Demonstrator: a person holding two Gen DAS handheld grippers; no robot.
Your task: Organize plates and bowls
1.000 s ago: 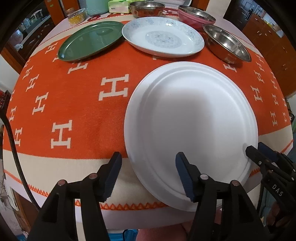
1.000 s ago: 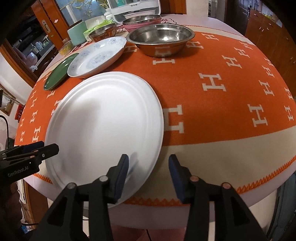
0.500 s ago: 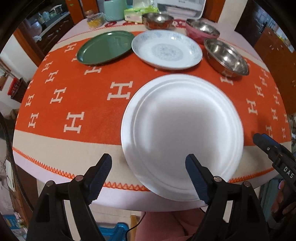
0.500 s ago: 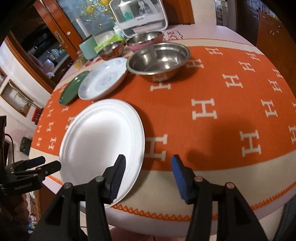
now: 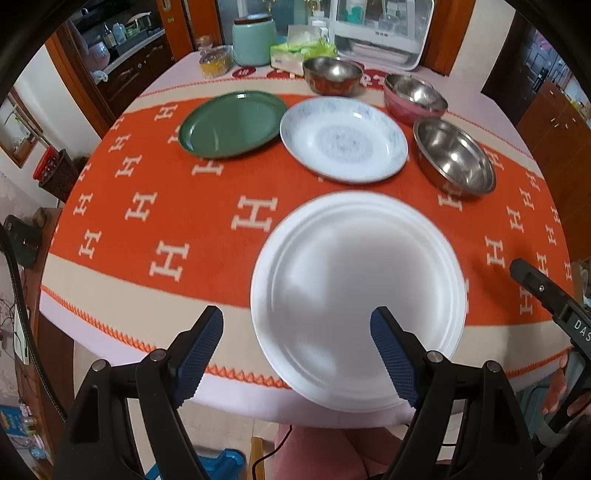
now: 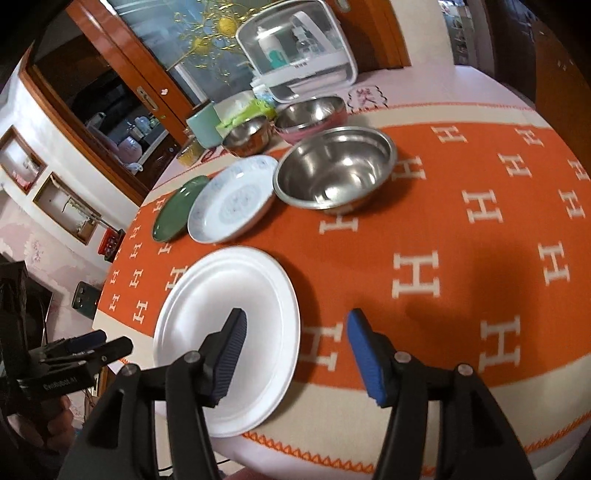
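1. Left tool (image 5: 297, 345): jaws stand wide apart with nothing between the pads, hanging above the near edge of the desk (image 5: 129, 332).
2. Right tool (image 6: 295, 341): jaws are opening and partly spread, with nothing gripped; its left pad shows in front of the white plate (image 6: 229, 325), and whether it touches cannot be told.
3. White plate (image 5: 354, 295): lies flat at the near edge of the desk, its near rim reaching out past the orange cloth (image 5: 184, 206) and over the edge.
4. Patterned plate (image 5: 343, 138): sits farther in, beyond the white plate and apart from it.
5. Green plate (image 5: 232, 123): lies just left of the patterned plate, the rims close together.
6. Steel bowl (image 5: 452, 160): stands upright to the right of the patterned plate, near it.
7. Pink bowl (image 5: 413, 98): stands behind the steel bowl, toward the far edge, with a metal bowl nested in it.
8. Small bowl (image 5: 332, 74): stands at the far edge, behind the patterned plate.
9. Mint jar (image 5: 255, 38), tissue pack (image 5: 295, 51) and white box (image 5: 380, 29): these line the far edge.
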